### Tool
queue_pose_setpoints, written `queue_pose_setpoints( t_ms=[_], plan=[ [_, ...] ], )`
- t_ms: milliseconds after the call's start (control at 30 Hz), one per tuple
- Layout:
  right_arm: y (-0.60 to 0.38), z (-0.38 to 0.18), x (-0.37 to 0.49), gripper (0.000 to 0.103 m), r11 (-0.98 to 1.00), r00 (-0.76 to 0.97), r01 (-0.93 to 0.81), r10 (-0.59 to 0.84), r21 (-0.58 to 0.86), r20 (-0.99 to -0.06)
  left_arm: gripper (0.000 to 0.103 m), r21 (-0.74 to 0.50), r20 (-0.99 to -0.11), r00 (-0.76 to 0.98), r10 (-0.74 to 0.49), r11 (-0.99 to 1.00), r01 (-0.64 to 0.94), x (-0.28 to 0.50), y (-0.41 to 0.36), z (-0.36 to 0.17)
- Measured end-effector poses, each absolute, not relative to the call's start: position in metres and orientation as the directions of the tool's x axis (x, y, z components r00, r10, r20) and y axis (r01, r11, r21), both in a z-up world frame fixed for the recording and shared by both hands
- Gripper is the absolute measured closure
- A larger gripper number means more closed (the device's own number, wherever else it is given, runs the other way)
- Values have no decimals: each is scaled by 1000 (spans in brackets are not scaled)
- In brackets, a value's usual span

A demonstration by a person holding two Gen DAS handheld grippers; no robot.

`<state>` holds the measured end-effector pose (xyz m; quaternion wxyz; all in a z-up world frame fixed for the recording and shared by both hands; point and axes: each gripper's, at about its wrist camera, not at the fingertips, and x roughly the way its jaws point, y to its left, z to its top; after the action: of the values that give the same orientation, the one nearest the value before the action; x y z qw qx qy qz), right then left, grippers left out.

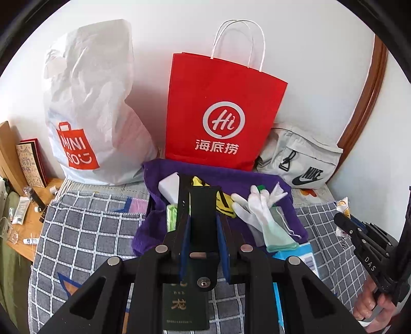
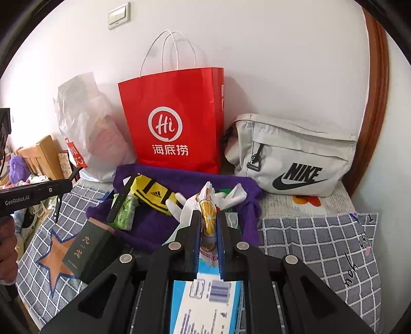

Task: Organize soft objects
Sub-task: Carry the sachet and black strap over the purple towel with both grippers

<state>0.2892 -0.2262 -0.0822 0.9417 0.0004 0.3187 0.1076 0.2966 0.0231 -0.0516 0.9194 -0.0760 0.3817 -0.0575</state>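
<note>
Step in hand: carry phase. Left hand-held gripper (image 1: pixel 203 226) pinching black strap (image 1: pixel 203 203). Right hand-held gripper (image 2: pixel 208 226) pinching orange-print packet (image 2: pixel 208 213). Both above purple towel (image 2: pixel 154 226) pile on bed. Next move, judged: locate drop spot, then spread jaws.

A red Haidilao paper bag (image 1: pixel 223 110) stood against the white wall (image 1: pixel 308 51), with a crumpled white Miniso plastic bag (image 1: pixel 90 108) just to its left and a pale grey Nike waist bag (image 2: pixel 295 156) lying to its right. A light switch (image 2: pixel 118 16) sat high on the wall. A grey checked blanket (image 2: pixel 316 244) covered the bed.
</note>
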Motion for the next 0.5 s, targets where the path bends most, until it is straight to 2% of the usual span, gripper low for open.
queue_pose_setpoints(
  t_ms=[500],
  plan=[
    [-220,-77,349,92,962,766,-246,268,118,-585,83,-189,-708,684,-173,981,52,354,21,-66]
  ],
)
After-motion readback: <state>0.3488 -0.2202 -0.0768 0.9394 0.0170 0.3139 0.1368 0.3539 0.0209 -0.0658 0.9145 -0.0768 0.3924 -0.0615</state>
